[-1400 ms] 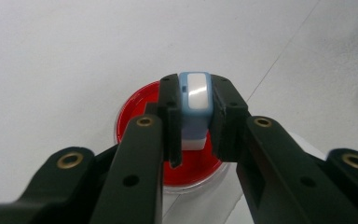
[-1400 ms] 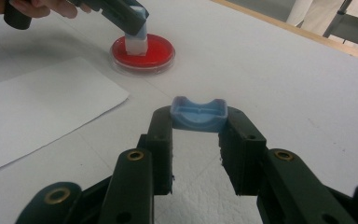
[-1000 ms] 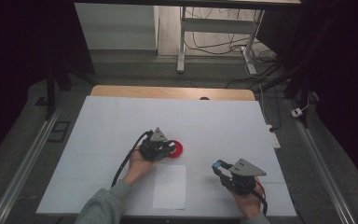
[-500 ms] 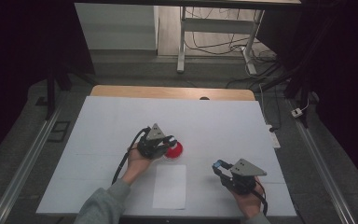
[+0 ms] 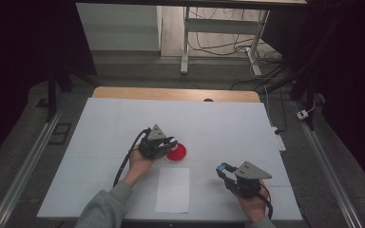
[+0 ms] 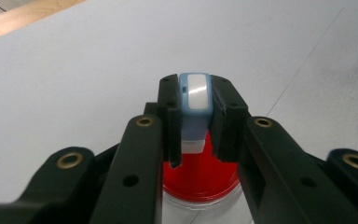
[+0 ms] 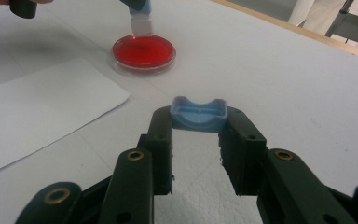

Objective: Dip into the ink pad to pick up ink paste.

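Just below the left gripper (image 6: 193, 140), clamped on a blue-and-white stamp (image 6: 195, 95), red ink dish (image 6: 200, 175): inking now, next lifting toward paper (image 5: 173, 189); right gripper (image 7: 196, 154) gripping blue cap (image 7: 198, 114).

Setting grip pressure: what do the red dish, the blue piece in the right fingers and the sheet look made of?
Red dish: clear glossy plastic or glass, see-through rim, red filling. Blue piece: matte moulded plastic, perhaps rubbery. Sheet: thin matte paper, lying flat.
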{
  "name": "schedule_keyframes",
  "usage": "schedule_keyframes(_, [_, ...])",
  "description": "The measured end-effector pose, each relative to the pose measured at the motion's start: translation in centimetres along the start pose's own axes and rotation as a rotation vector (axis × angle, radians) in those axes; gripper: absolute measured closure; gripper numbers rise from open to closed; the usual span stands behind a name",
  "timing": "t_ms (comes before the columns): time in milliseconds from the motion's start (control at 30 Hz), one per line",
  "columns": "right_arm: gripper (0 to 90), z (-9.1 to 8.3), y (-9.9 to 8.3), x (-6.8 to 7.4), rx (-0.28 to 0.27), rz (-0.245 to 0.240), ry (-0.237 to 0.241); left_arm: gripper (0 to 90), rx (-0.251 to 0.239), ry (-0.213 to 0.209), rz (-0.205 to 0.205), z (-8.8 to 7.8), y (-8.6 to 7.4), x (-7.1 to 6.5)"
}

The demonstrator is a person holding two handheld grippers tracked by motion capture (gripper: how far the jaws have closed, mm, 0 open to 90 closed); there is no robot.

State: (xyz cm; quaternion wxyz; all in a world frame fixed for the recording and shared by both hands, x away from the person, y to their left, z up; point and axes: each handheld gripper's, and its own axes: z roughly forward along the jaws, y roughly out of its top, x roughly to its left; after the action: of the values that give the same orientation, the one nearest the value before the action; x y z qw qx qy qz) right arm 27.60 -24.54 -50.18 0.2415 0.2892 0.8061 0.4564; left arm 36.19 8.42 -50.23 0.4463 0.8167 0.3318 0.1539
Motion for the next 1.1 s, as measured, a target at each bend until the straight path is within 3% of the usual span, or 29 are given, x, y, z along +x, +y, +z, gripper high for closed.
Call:
schedule_keyframes(400, [65.7,-0.1,0.0,-0.1,-0.002,0.000,-0.001,76.1,0.049,-0.004,-0.001,0.9,-0.5,0.2])
schedule_keyframes(1100, [65.7,-0.1,0.0,0.0,-0.001,-0.003,0.000,76.2,0.058,0.012,0.018,1.3,-0.6,-0.1])
